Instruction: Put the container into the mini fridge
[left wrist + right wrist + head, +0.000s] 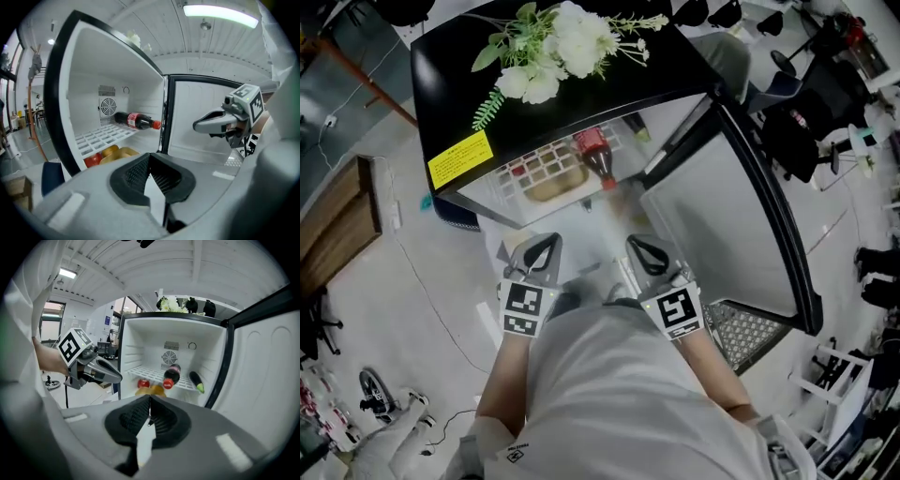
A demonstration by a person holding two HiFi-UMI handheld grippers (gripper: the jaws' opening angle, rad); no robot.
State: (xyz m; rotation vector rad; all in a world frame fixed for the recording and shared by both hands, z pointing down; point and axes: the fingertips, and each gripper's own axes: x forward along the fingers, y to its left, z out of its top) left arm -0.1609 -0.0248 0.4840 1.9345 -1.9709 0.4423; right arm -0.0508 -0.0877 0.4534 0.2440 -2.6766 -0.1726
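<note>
Ahead of your right jaws, the mini fridge [136, 352] is black outside and white inside. Its cola bottle [171, 373] is dark with a red label and cap, and the eggplant [195, 379] is dark with a green tip. The marker cube [72, 345] to their left shows black-and-white squares.

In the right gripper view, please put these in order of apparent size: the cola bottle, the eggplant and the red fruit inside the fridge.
1. the cola bottle, largest, though it points toward the camera
2. the eggplant, similar length but thinner
3. the red fruit, smallest

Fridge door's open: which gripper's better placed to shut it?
Right, probably: the right gripper is nearer the open door, which hangs on that side; the left gripper is farther. Both shut, empty.
</note>
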